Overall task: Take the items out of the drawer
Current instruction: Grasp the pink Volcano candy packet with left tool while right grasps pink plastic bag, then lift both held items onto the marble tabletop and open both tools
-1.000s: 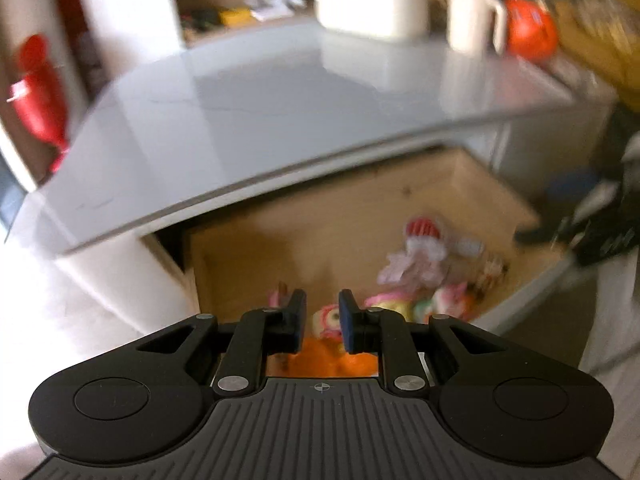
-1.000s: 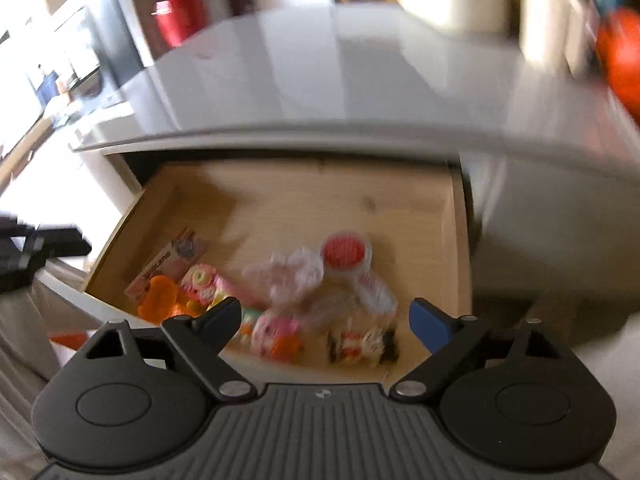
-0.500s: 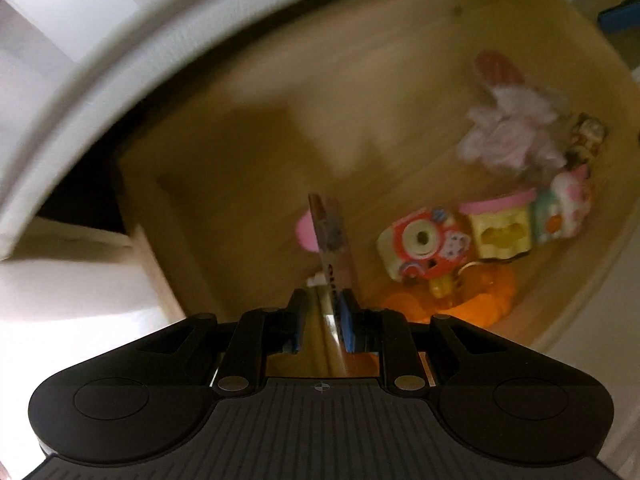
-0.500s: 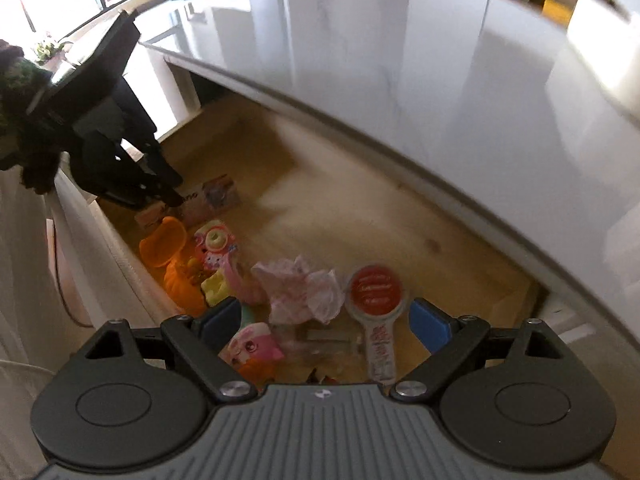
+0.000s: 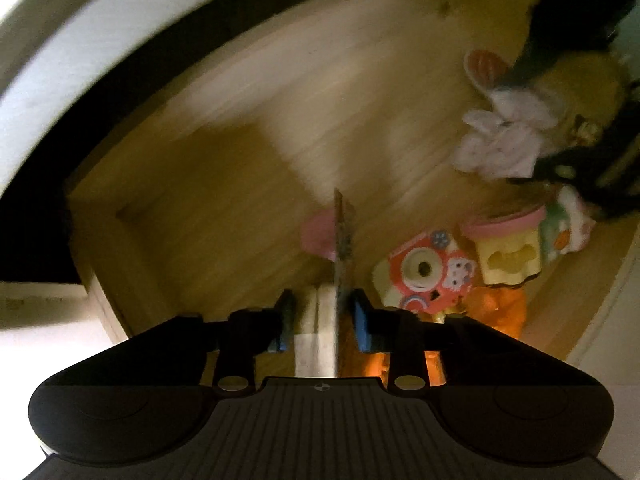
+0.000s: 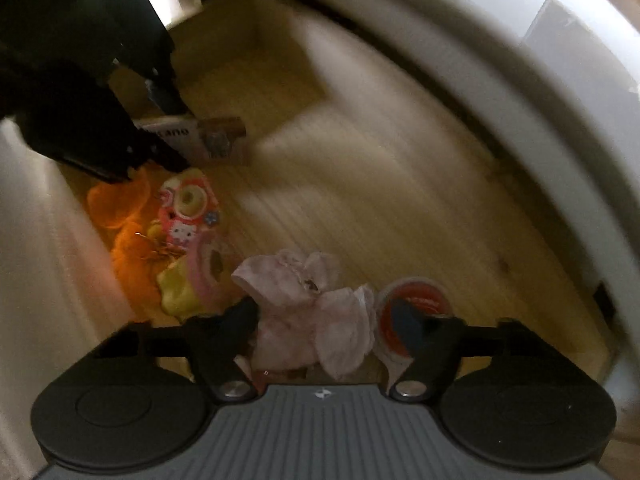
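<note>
The open wooden drawer (image 5: 224, 184) fills both views. In the left wrist view, a flat printed packet (image 5: 338, 264) stands on edge, and my left gripper (image 5: 324, 320) is shut on its near end. The right wrist view shows the same packet (image 6: 208, 140) tilted up in the dark left gripper (image 6: 160, 152). My right gripper (image 6: 324, 320) is open low over the drawer's front, its fingers on either side of a crumpled pink-white cloth (image 6: 308, 304). A red-lidded round tub (image 6: 424, 300) lies just behind the right finger.
A red toy camera with a cat face (image 5: 428, 276), a yellow-and-pink toy (image 5: 508, 248) and an orange piece (image 6: 120, 208) crowd the drawer's front left corner. The white counter edge (image 5: 80, 40) overhangs the back. The drawer floor (image 6: 360, 160) is bare at the rear.
Both grippers have dropped from above the counter down into the drawer. The left one has closed in on the packet and tipped it up; the right one has come down around the cloth.
</note>
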Demonstrator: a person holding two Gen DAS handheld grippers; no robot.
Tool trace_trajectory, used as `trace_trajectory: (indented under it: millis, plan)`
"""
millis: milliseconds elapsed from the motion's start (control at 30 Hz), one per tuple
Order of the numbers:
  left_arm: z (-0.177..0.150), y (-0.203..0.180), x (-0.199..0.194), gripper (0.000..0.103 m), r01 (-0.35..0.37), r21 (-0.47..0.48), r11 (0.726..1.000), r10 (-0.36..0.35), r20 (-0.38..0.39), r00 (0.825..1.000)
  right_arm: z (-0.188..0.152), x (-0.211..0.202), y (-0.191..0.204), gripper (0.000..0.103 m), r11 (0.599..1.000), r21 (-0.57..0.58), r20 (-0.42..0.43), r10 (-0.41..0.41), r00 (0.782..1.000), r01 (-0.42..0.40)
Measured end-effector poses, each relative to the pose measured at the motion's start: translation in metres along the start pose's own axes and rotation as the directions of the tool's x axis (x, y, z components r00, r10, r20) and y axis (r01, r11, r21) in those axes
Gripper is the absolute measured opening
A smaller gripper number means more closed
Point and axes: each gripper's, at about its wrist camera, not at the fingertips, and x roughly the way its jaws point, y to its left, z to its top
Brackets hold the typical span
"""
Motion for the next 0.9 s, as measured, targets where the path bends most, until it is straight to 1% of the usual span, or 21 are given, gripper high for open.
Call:
trace_trajectory:
  millis: [33, 67, 100, 200, 267, 333, 367, 400, 467, 500, 533, 600, 633, 667, 700, 733, 767, 800, 833, 867, 900]
  plan:
    - [-0.001, 0.001, -0.002, 0.026, 0.009, -0.006, 1.0, -0.009, 0.001, 1.0, 0.001, 0.005, 0.0, 0.044, 1.0, 0.006, -0.016, 0.013, 1.0, -0.013]
    - [-0.002, 0.001, -0.004, 0.026, -0.004, -0.01, 1.0, 0.004, 0.003, 1.0, 0.001, 0.007, -0.001, 0.032, 1.0, 0.013, -0.02, 0.018, 1.0, -0.018]
    - [-0.003, -0.001, -0.008, 0.026, -0.025, -0.002, 1.0, 0.025, 0.01, 1.0, 0.001, 0.006, -0.001, 0.024, 0.999, 0.02, -0.023, 0.028, 0.999, -0.027]
    - [-0.011, -0.01, -0.025, 0.026, -0.033, 0.043, 0.999, 0.03, 0.063, 0.998, -0.004, -0.014, 0.003, 0.021, 0.999, 0.019, 0.016, 0.04, 0.999, -0.04]
    - [-0.017, -0.024, -0.042, 0.026, -0.041, 0.066, 0.997, 0.034, 0.105, 0.994, -0.01, -0.04, 0.003, 0.021, 0.999, 0.018, 0.061, 0.043, 0.997, -0.044]
    - [-0.017, -0.034, -0.075, 0.026, -0.037, 0.085, 0.996, 0.022, 0.167, 0.986, -0.02, -0.068, 0.004, 0.021, 0.998, 0.031, 0.115, 0.048, 0.992, -0.052]
    - [-0.02, -0.042, -0.093, 0.026, -0.02, 0.088, 0.996, 0.001, 0.212, 0.977, -0.026, -0.083, 0.004, 0.021, 0.998, 0.034, 0.148, 0.048, 0.988, -0.054]
    - [-0.022, -0.048, -0.112, 0.026, 0.001, 0.085, 0.996, -0.023, 0.259, 0.965, -0.032, -0.099, 0.006, 0.021, 0.998, 0.037, 0.185, 0.046, 0.982, -0.054]
    - [-0.012, -0.051, -0.147, 0.026, 0.036, 0.061, 0.998, -0.056, 0.366, 0.929, -0.037, -0.138, 0.002, 0.021, 0.998, 0.054, 0.28, 0.029, 0.96, -0.046]
    - [-0.008, -0.048, -0.168, 0.026, 0.047, 0.043, 0.998, -0.062, 0.433, 0.899, -0.039, -0.161, -0.003, 0.021, 0.997, 0.07, 0.339, 0.017, 0.941, -0.043]
    - [0.0, -0.043, -0.185, 0.026, 0.054, 0.023, 0.998, -0.059, 0.491, 0.869, -0.041, -0.183, -0.01, 0.021, 0.995, 0.093, 0.399, -0.004, 0.917, -0.036]
    - [0.025, -0.027, -0.209, 0.026, 0.059, -0.038, 0.998, -0.026, 0.59, 0.807, -0.038, -0.217, -0.025, 0.021, 0.99, 0.142, 0.488, -0.073, 0.87, 0.004]
    - [0.038, -0.02, -0.214, 0.026, 0.058, -0.066, 0.996, -0.004, 0.624, 0.781, -0.032, -0.23, -0.033, 0.021, 0.986, 0.163, 0.523, -0.12, 0.844, 0.039]
    - [0.054, -0.01, -0.214, 0.026, 0.063, -0.104, 0.993, 0.022, 0.662, 0.749, -0.026, -0.237, -0.041, 0.021, 0.98, 0.184, 0.545, -0.16, 0.823, 0.069]
    - [0.069, -0.004, -0.208, 0.026, 0.074, -0.129, 0.989, 0.035, 0.683, 0.73, -0.017, -0.24, -0.052, 0.021, 0.972, 0.214, 0.561, -0.2, 0.803, 0.093]
    - [0.085, 0.002, -0.2, 0.026, 0.094, -0.159, 0.983, 0.044, 0.697, 0.715, -0.007, -0.24, -0.064, 0.021, 0.964, 0.246, 0.57, -0.23, 0.789, 0.104]
    - [0.102, 0.012, -0.188, 0.026, 0.129, -0.195, 0.972, 0.048, 0.707, 0.706, 0.003, -0.236, -0.075, 0.021, 0.955, 0.277, 0.572, -0.253, 0.78, 0.106]
    - [0.114, 0.019, -0.184, 0.026, 0.159, -0.223, 0.962, 0.047, 0.707, 0.705, 0.014, -0.23, -0.088, 0.021, 0.945, 0.312, 0.568, -0.272, 0.777, 0.103]
    - [0.127, 0.023, -0.179, 0.027, 0.182, -0.254, 0.95, 0.052, 0.703, 0.709, 0.024, -0.221, -0.1, 0.021, 0.933, 0.348, 0.56, -0.286, 0.778, 0.092]
    - [0.138, 0.027, -0.163, 0.027, 0.19, -0.283, 0.94, 0.064, 0.695, 0.716, 0.032, -0.212, -0.111, 0.022, 0.928, 0.367, 0.562, -0.283, 0.777, 0.072]
    - [0.146, 0.025, -0.146, 0.027, 0.176, -0.299, 0.938, 0.081, 0.682, 0.727, 0.038, -0.203, -0.119, 0.027, 0.928, 0.369, 0.569, -0.269, 0.777, 0.051]
